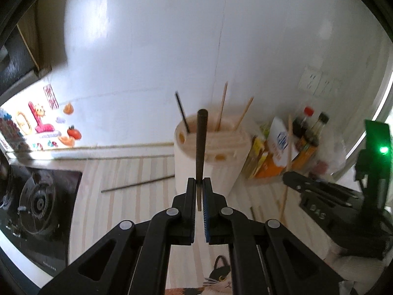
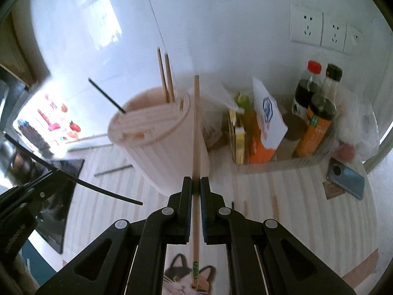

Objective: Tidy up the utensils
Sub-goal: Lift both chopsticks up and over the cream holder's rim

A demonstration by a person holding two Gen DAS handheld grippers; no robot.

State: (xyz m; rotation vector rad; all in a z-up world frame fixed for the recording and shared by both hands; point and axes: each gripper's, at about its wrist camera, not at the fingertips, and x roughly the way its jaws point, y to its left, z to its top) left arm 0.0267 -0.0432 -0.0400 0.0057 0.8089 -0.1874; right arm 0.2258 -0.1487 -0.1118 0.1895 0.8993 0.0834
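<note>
A cream utensil holder (image 1: 208, 152) stands on the counter with one black and two wooden chopsticks upright in it; it also shows in the right wrist view (image 2: 157, 142). My left gripper (image 1: 199, 184) is shut on a dark chopstick (image 1: 201, 145), held upright in front of the holder. My right gripper (image 2: 196, 184) is shut on a wooden chopstick (image 2: 196, 127), upright just right of the holder. The left gripper (image 2: 36, 191) with its dark chopstick (image 2: 98, 186) shows at the left of the right wrist view. The right gripper (image 1: 289, 179) shows at the right of the left wrist view.
A dark chopstick (image 1: 137, 184) lies on the striped counter left of the holder. A gas stove (image 1: 36, 196) sits far left. A tray of sauce bottles and packets (image 2: 282, 123) stands right of the holder, and a phone (image 2: 346, 177) lies beside it. Wall sockets (image 2: 319, 29) are above.
</note>
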